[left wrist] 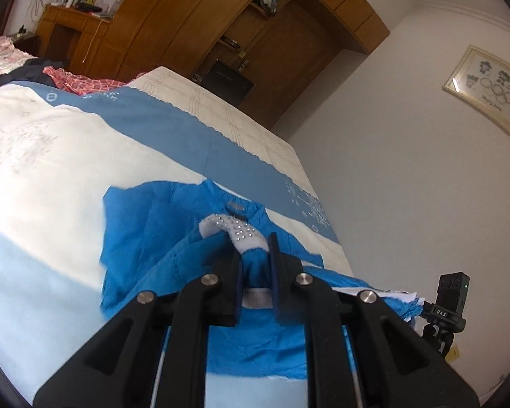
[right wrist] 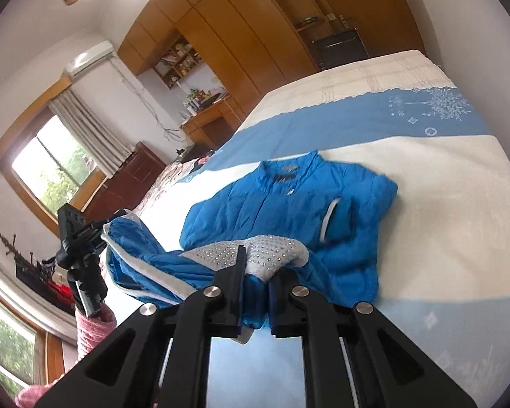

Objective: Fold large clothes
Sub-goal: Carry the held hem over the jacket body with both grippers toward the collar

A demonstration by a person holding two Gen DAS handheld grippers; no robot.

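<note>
A bright blue padded jacket (right wrist: 289, 204) with white studded trim lies on the bed, collar toward the far end. Its lower part is lifted off the cover. In the left wrist view my left gripper (left wrist: 254, 248) is shut on a bunched blue fold of the jacket (left wrist: 146, 238) by the white studded band (left wrist: 234, 227). In the right wrist view my right gripper (right wrist: 258, 265) is shut on another bunch of the jacket at the studded trim (right wrist: 272, 251). A sleeve (right wrist: 136, 255) hangs to the left, held up by the other gripper.
The bed (left wrist: 51, 156) has a white and blue cover. More clothes (left wrist: 68, 78) are heaped at its far left. A small black camera on a tripod (left wrist: 448, 302) stands beside the bed, tripod (right wrist: 81, 255). Wooden wardrobes (right wrist: 238, 34) line the far wall.
</note>
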